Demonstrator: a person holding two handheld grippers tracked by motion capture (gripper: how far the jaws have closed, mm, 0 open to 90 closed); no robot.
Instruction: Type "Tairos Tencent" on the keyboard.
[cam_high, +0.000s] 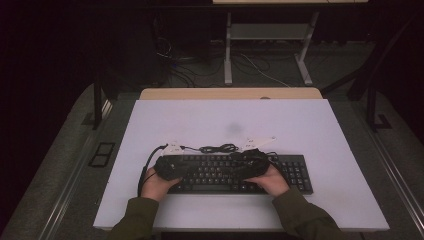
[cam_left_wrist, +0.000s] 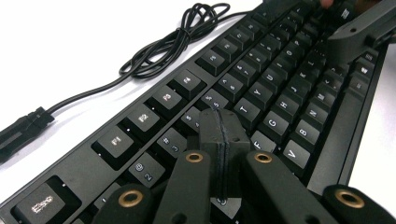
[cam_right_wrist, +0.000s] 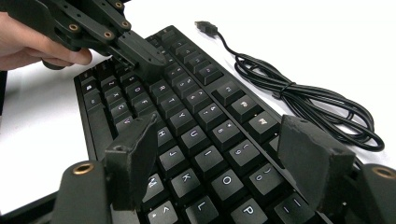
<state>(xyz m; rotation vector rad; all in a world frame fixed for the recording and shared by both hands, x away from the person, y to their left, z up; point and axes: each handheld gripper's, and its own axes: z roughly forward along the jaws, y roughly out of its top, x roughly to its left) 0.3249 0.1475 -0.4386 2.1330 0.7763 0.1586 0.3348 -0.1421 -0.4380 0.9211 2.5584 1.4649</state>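
one black keyboard with one coiled usb cable; two grippers above its keys: left gripper jaws pressed together, right gripper jaws apart.

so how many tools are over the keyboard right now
2. The left tool, jaws shut, is over the left letter keys of the black keyboard. The right tool, jaws open with nothing between them, is over the right letter keys.

A white table carries a black keyboard lying along its near part. The keyboard's black cable lies coiled on the tabletop just behind it, its plug resting flat.
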